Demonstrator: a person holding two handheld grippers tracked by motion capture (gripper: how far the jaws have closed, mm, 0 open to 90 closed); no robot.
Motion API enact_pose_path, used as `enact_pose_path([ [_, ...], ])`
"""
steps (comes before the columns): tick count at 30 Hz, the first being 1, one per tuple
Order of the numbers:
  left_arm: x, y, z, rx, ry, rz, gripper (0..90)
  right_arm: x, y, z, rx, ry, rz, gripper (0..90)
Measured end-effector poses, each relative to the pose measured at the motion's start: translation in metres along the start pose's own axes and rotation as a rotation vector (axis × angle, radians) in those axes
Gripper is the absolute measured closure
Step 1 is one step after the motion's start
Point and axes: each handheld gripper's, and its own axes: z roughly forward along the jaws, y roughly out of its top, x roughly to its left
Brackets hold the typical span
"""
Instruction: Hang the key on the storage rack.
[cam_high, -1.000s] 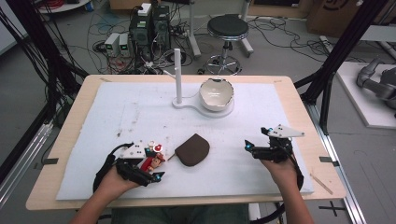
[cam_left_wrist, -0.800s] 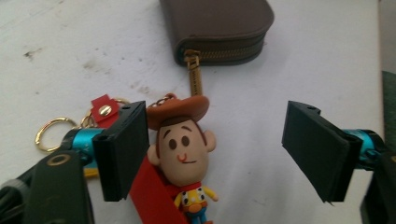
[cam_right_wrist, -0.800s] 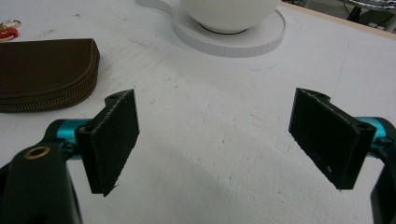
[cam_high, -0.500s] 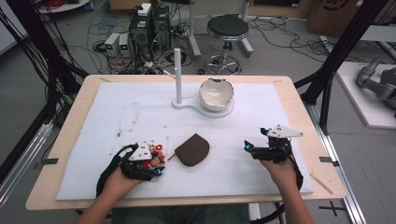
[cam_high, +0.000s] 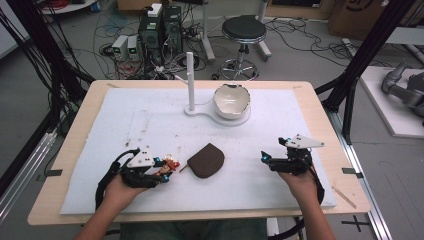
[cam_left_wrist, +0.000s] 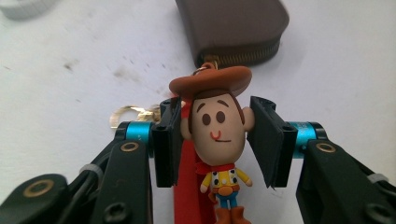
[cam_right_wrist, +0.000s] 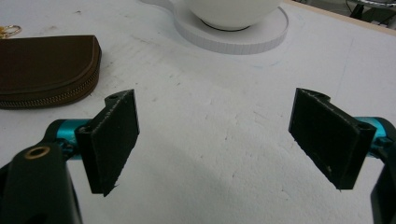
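Observation:
A small cowboy figure (cam_left_wrist: 217, 133) on a red strap lies on the white mat, linked by a gold ring to a brown zip pouch (cam_left_wrist: 231, 25). My left gripper (cam_left_wrist: 212, 140) is shut on the figure's head, one pad against each ear. From the high view, the left gripper (cam_high: 167, 169) sits at the front left, just left of the pouch (cam_high: 206, 160). My right gripper (cam_high: 265, 159) rests at the front right. In its own view the right gripper (cam_right_wrist: 219, 140) stands wide open over bare mat, with the pouch (cam_right_wrist: 46, 70) off to its left.
A white bowl (cam_high: 231, 100) sits on a white round base with an upright post (cam_high: 190, 75) at the back middle. The bowl's base (cam_right_wrist: 233, 35) lies ahead of the right gripper. The white mat (cam_high: 150, 120) covers a wooden table; cables and a stool stand beyond.
The left hand has turned and shifted slightly at the figure. The right gripper and the pouch have stayed put.

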Motion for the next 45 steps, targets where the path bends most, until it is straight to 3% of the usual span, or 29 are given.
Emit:
enact_pose_path([
  [8, 0.005, 0.018, -0.024, -0.082, 0.013, -0.011, 56.1, 0.004, 0.003, 0.002, -0.002, 0.010, -0.011, 16.1],
  [12, 0.007, 0.036, -0.032, -0.106, 0.015, 0.014, 56.2, 0.005, 0.004, 0.004, 0.000, 0.013, -0.016, 16.1],
  [19, 0.013, 0.068, -0.040, -0.154, -0.028, 0.039, 56.6, 0.005, 0.004, 0.005, 0.000, 0.015, -0.010, 16.2],
  [24, 0.014, 0.080, -0.040, -0.160, -0.038, 0.054, 56.7, 0.005, 0.004, 0.004, -0.002, 0.015, -0.005, 16.1],
  [32, 0.024, 0.087, -0.042, -0.196, -0.122, 0.014, 56.8, 0.004, 0.003, 0.004, -0.003, 0.015, -0.004, 16.1],
  [41, 0.038, 0.106, -0.048, -0.208, -0.212, 0.012, 56.8, 0.004, 0.003, 0.005, 0.003, 0.012, -0.002, 16.2],
  [45, 0.047, 0.118, -0.051, -0.225, -0.213, 0.008, 56.9, 0.004, 0.003, 0.006, 0.005, 0.011, -0.001, 16.1],
])
